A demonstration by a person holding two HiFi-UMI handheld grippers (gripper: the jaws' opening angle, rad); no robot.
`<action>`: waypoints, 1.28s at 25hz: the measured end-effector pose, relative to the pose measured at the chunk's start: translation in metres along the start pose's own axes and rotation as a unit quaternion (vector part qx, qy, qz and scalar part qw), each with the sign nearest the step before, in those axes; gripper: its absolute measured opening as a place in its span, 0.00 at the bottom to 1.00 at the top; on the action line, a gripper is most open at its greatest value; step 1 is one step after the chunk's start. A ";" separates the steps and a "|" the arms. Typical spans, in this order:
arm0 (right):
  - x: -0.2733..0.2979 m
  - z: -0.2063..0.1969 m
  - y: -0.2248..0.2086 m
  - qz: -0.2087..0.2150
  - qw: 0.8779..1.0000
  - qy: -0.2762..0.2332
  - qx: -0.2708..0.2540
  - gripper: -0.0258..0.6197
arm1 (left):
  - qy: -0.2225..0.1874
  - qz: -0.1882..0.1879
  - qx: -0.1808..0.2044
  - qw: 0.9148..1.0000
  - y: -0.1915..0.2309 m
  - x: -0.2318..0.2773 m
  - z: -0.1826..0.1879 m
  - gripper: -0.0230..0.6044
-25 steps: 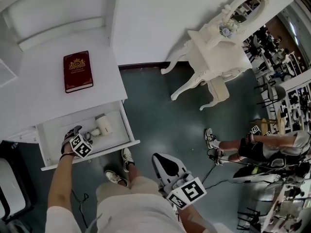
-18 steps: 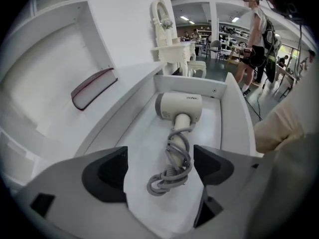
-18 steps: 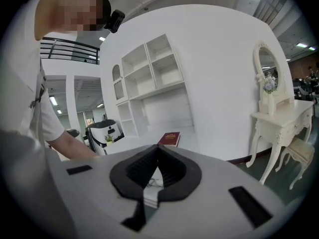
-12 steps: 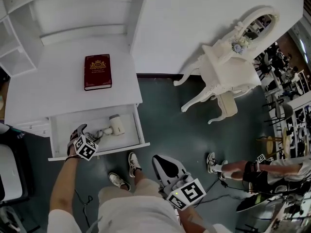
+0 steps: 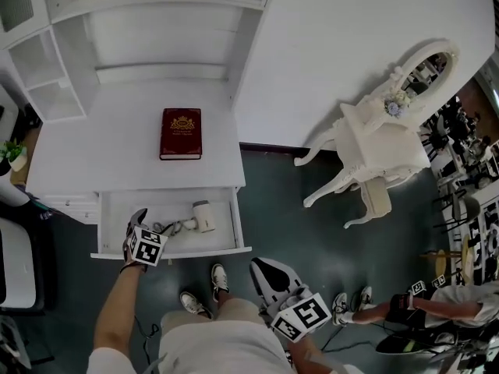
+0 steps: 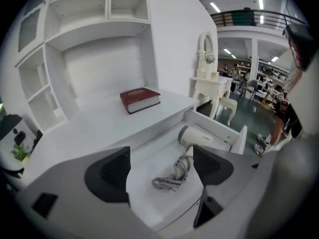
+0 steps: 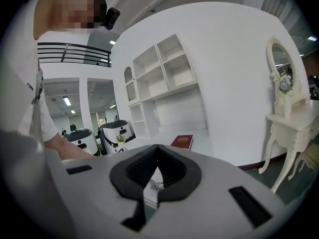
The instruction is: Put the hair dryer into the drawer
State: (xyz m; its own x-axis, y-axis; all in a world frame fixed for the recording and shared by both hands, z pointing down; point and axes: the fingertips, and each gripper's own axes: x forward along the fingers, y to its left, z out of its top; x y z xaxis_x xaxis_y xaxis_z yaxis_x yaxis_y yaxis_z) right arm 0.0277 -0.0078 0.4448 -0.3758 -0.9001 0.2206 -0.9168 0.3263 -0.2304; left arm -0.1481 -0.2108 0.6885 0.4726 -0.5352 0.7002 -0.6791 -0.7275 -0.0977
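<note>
The cream, smooth plastic hair dryer [image 5: 204, 216] is lying inside the open white drawer [image 5: 171, 252], its grey cord [image 6: 174, 176] bunching limply beside it. It is probably light, rigid and slippery, with its narrow handle offering the surest hold. The left gripper [image 6: 162, 171] is hovering over the cord, jaws apart and empty; the right gripper [image 7: 157, 169] is pressing its jaws together on nothing

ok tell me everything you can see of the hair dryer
The hair dryer is cream-white and looks like plastic, with a short round barrel and a handle. It lies on its side in the open drawer, toward its right end. Its grey cord trails off in a loose bundle. The left gripper is open above the cord, not gripping it.
</note>
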 end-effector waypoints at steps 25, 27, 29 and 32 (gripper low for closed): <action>0.067 0.076 -0.049 0.081 0.995 -0.050 -0.028 0.06 | -0.132 0.177 -0.126 0.967 0.068 -0.117 0.092 0.06; 0.076 0.081 -0.049 0.090 0.994 -0.053 -0.031 0.06 | -0.148 0.187 -0.132 0.962 0.075 -0.129 0.101 0.06; 0.083 0.086 -0.051 0.096 0.993 -0.054 -0.033 0.06 | -0.164 0.195 -0.136 0.957 0.080 -0.142 0.109 0.06; 0.090 0.091 -0.056 0.098 0.993 -0.054 -0.034 0.06 | -0.189 0.210 -0.136 0.950 0.084 -0.161 0.121 0.06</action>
State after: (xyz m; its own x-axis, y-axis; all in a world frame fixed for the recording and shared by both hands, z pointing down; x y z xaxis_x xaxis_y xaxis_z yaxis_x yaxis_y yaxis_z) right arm 0.0576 -0.1335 0.3918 -0.5346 -0.8419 0.0734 -0.8357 0.5138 -0.1941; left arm -0.2130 -0.2373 0.4822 0.2617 -0.9067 0.3308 -0.9479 -0.3060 -0.0889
